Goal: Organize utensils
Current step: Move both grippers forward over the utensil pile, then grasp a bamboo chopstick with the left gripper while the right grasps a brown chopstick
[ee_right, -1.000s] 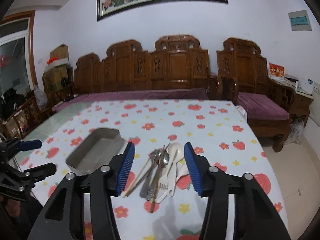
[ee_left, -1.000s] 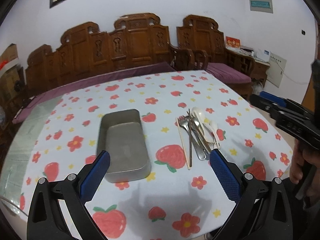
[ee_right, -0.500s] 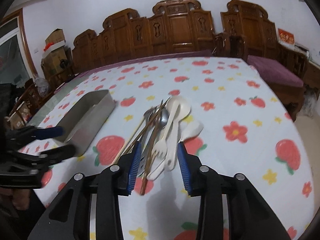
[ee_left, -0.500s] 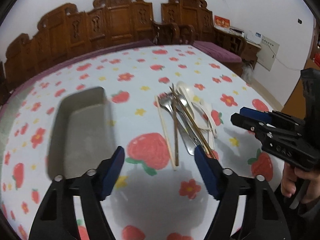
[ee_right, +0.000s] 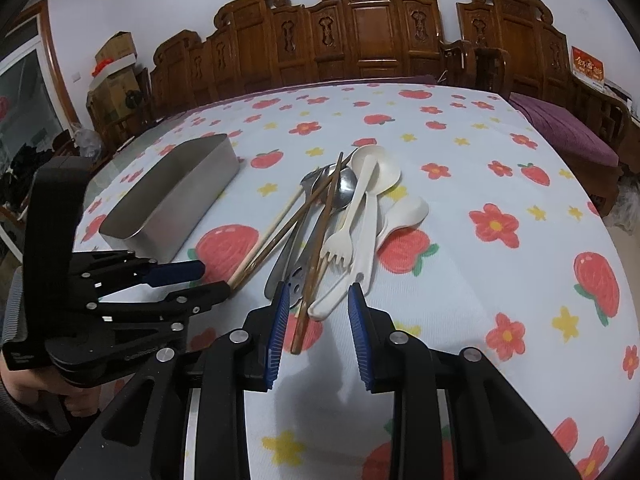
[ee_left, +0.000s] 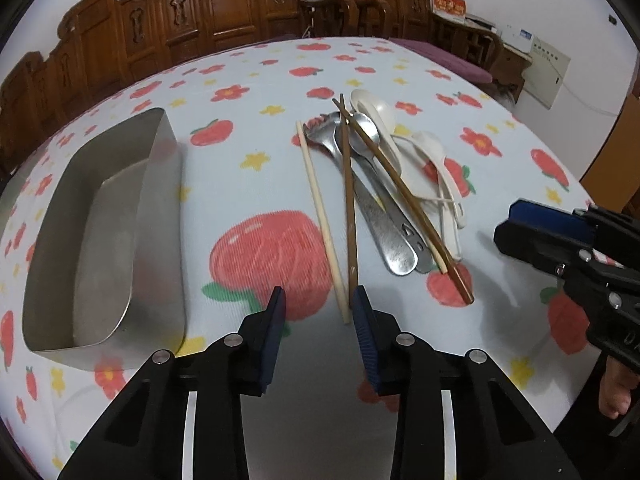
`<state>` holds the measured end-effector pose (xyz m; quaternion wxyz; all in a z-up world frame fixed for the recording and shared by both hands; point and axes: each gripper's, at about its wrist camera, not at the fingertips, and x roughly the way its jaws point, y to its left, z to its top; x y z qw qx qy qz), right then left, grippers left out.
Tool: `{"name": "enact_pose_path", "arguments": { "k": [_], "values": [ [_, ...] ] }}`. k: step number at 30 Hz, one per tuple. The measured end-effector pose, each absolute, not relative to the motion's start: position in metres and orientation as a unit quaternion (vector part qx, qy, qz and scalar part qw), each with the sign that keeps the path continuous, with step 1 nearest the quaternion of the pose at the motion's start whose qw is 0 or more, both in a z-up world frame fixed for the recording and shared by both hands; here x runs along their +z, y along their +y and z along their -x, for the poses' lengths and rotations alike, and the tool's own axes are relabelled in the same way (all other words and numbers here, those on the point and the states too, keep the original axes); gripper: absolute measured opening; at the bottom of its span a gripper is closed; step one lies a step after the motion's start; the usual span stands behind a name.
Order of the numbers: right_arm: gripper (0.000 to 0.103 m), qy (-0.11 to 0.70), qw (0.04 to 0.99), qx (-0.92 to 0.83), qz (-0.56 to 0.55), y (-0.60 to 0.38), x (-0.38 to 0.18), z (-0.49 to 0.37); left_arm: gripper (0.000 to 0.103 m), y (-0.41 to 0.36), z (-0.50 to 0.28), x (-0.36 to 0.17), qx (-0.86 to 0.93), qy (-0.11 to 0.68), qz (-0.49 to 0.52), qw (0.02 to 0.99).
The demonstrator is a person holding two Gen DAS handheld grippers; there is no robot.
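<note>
No legible writing. Left gripper (ee_left: 318, 300) part-open, empty; pale chopstick (ee_left: 322, 220) tip just ahead of fingers. Right gripper (ee_right: 316, 300) part-open, empty; white utensil handle (ee_right: 328, 304) between fingertips.

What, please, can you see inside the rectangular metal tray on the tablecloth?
In the left wrist view the rectangular metal tray shows only its bare grey floor; no utensil lies in it. The strip of floor just behind its near wall is hidden.
</note>
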<state>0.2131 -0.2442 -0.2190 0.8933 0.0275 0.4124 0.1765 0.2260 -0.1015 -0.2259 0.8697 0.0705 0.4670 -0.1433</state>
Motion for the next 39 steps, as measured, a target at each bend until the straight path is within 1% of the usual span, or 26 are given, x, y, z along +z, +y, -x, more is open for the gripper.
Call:
{"name": "enact_pose_path", "arguments": {
  "k": [3,10,11,12,14,19,20,21,24,25,26,37,39],
  "values": [
    [0.033,0.415,0.891,0.18,-0.024,-0.241,-0.22,-0.213,0.032,-0.1,-0.227,-0.226,-0.146,0.471,-0.059,0.868],
    [0.033,0.422,0.888,0.183,-0.008,-0.233,-0.222,-0.21,0.032,-0.105,-0.226,-0.227,-0.156,0.476,-0.072,0.863],
    [0.033,0.422,0.888,0.182,-0.008,-0.233,-0.223,-0.209,0.026,-0.107,-0.226,-0.228,-0.152,0.476,-0.076,0.863],
    [0.033,0.423,0.888,0.181,-0.008,-0.234,-0.222,-0.209,0.024,-0.107,-0.227,-0.229,-0.148,0.477,-0.078,0.863],
    [0.033,0.422,0.888,0.181,-0.009,-0.235,-0.222,-0.21,0.009,-0.106,-0.229,-0.228,-0.146,0.479,-0.075,0.862],
    [0.033,0.426,0.886,0.184,-0.004,-0.231,-0.225,-0.21,0.008,-0.099,-0.227,-0.227,-0.151,0.483,-0.064,0.86],
    [0.033,0.428,0.885,0.186,-0.002,-0.23,-0.226,-0.21,0.003,-0.097,-0.226,-0.226,-0.152,0.482,-0.061,0.861],
    [0.033,0.429,0.884,0.187,0.0,-0.229,-0.227,-0.211,0.0,-0.095,-0.225,-0.225,-0.151,0.479,-0.06,0.863],
    [0.032,0.434,0.879,0.194,0.006,-0.224,-0.231,-0.21,0.0,-0.088,-0.22,-0.223,-0.146,0.481,-0.052,0.863],
    [0.028,0.438,0.877,0.197,0.009,-0.222,-0.233,-0.21,0.0,-0.086,-0.218,-0.223,-0.147,0.481,-0.049,0.863],
    [0.027,0.443,0.874,0.198,0.011,-0.219,-0.235,-0.211,0.0,-0.085,-0.216,-0.223,-0.147,0.48,-0.05,0.864],
    [0.023,0.455,0.87,0.186,0.031,-0.212,-0.249,-0.217,0.0,-0.078,-0.224,-0.216,-0.14,0.475,-0.03,0.868],
    [0.02,0.453,0.872,0.179,0.047,-0.208,-0.249,-0.218,0.0,-0.077,-0.225,-0.214,-0.14,0.475,-0.027,0.868]
  ]
}}
